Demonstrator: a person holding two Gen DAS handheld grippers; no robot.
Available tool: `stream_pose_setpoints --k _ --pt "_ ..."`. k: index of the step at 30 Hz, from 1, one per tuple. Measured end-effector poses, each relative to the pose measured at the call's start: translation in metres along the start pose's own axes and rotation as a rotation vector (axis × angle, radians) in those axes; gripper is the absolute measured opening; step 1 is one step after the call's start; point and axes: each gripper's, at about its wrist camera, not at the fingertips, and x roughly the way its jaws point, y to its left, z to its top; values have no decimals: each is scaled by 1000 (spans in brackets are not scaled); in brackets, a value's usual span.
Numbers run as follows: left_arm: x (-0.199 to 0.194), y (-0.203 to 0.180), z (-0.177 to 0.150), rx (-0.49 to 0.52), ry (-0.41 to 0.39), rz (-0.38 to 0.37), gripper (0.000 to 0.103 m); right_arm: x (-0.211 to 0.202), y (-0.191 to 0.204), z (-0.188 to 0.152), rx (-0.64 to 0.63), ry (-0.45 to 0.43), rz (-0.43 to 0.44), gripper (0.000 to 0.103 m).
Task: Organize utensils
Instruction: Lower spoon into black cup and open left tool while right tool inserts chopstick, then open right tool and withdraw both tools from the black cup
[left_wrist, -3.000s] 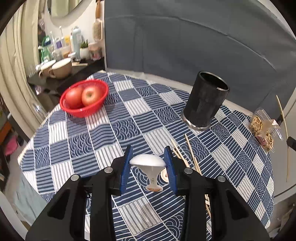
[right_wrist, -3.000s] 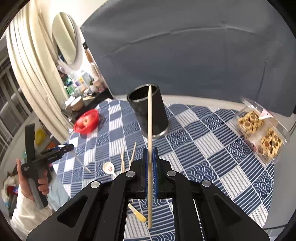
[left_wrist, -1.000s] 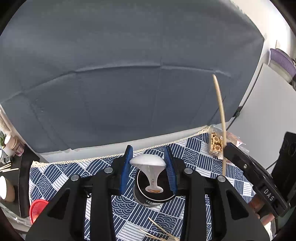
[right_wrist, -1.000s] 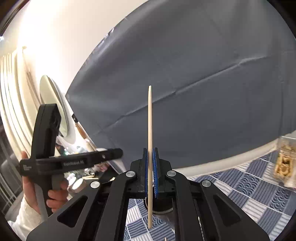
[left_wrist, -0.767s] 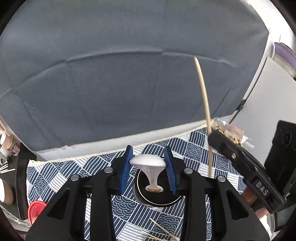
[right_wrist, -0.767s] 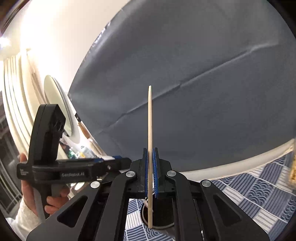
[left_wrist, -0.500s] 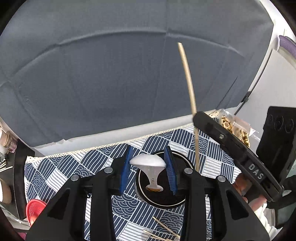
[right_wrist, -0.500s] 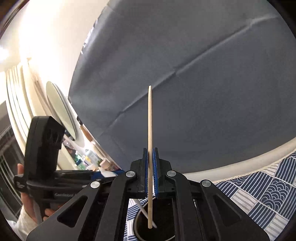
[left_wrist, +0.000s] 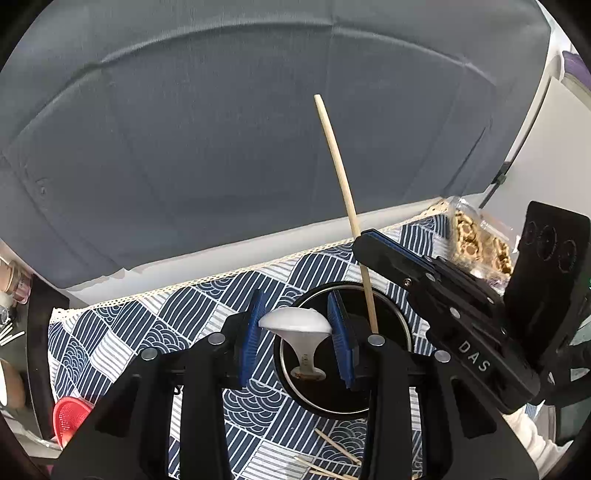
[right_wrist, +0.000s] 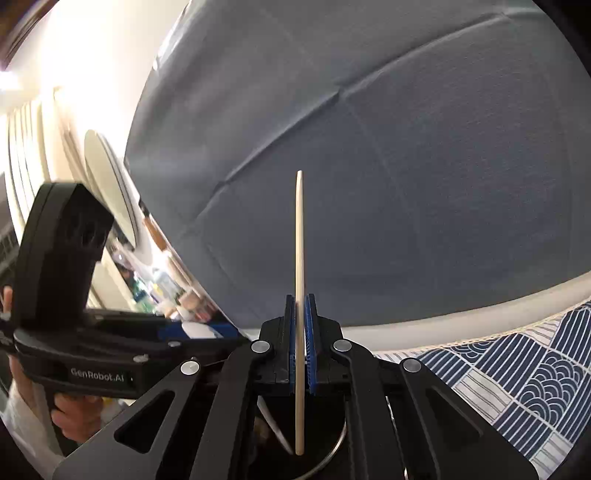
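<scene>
My left gripper (left_wrist: 295, 325) is shut on a white ceramic spoon (left_wrist: 295, 325), bowl up, handle hanging into the mouth of the black cylindrical holder (left_wrist: 391, 321) right below. My right gripper (right_wrist: 300, 332) is shut on a wooden chopstick (right_wrist: 299, 258), held upright with its lower end inside the holder (right_wrist: 325, 458). In the left wrist view the right gripper (left_wrist: 373, 247) comes in from the right, and its chopstick (left_wrist: 340, 184) slants down into the holder. The left gripper (right_wrist: 207, 330) with the spoon shows at the left of the right wrist view.
Several loose chopsticks (left_wrist: 332, 458) lie on the blue-and-white patterned tablecloth (left_wrist: 147, 332) in front of the holder. A clear snack box (left_wrist: 476, 240) sits at the far right, a red basket (left_wrist: 68, 417) at the left edge. A grey backdrop stands behind the table.
Both grippers came over the holder and sank lower. The right gripper moved in from the right until its chopstick's end entered the holder; the spoon's handle now hangs in its mouth.
</scene>
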Motion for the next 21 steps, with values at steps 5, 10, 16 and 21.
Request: stream_pose_setpoints --k 5,10,16,21 --pt "4 1 -3 -10 17 -25 36 -4 6 -11 -35 36 -30 5" --pt "1 4 -7 -25 18 -47 36 -16 9 -14 -87 70 -69 5" --pt "-10 5 -13 -40 0 -51 36 -28 19 -19 -163 125 -112 7" --pt "-31 8 -21 -55 -30 -37 49 -38 33 -23 -231 165 -155 9"
